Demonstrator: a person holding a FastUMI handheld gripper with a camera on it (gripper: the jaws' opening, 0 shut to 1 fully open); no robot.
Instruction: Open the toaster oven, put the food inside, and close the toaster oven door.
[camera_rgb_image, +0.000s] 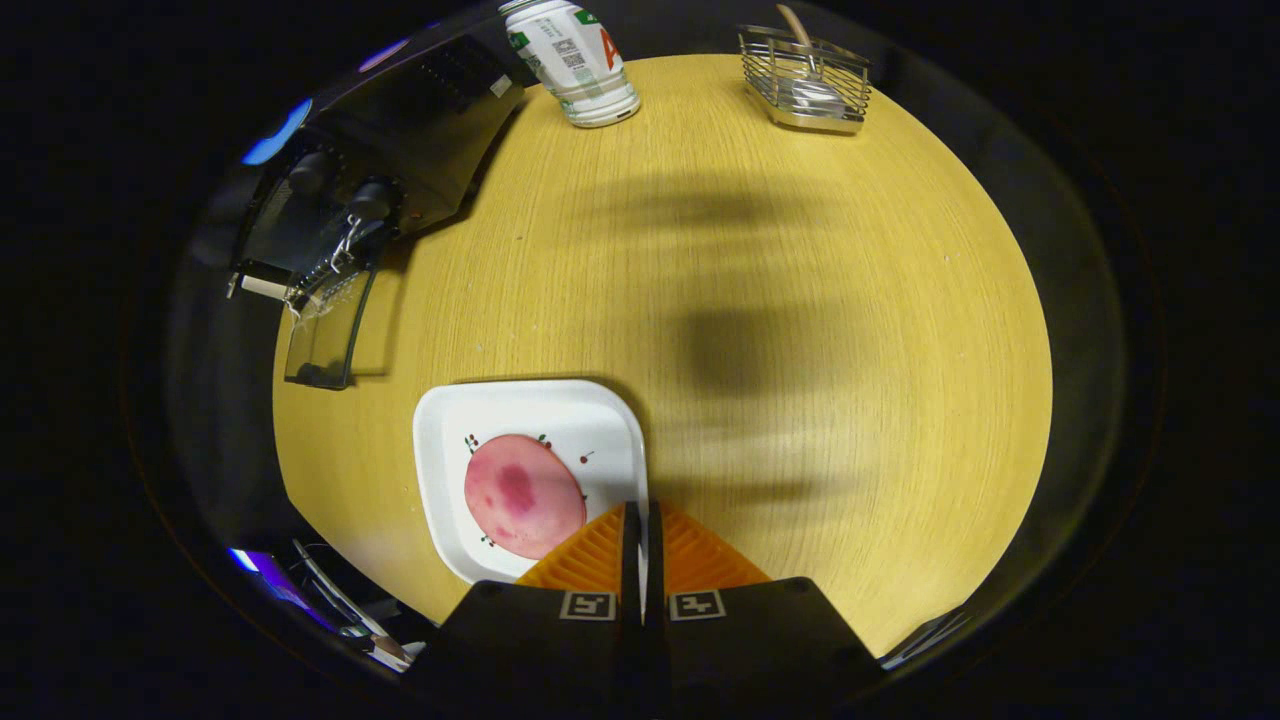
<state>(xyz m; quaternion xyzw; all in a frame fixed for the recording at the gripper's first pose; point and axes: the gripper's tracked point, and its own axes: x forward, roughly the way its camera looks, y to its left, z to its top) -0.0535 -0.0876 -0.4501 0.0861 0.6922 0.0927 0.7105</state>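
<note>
Gripper (640, 515) fingers nearly together w/ slim gap, holding nothing, tips over the white plate's (440, 480) edge. Pink round food (524, 496) sits on plate. Beyond: toaster oven (380, 170) w/ door (325, 335) open, then can (575, 60) & wire basket (805, 80) at far end of table (800, 300).

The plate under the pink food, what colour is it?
White, with small cherry-like specks, seen in the gripper view: plate, beside the shut gripper.
</note>
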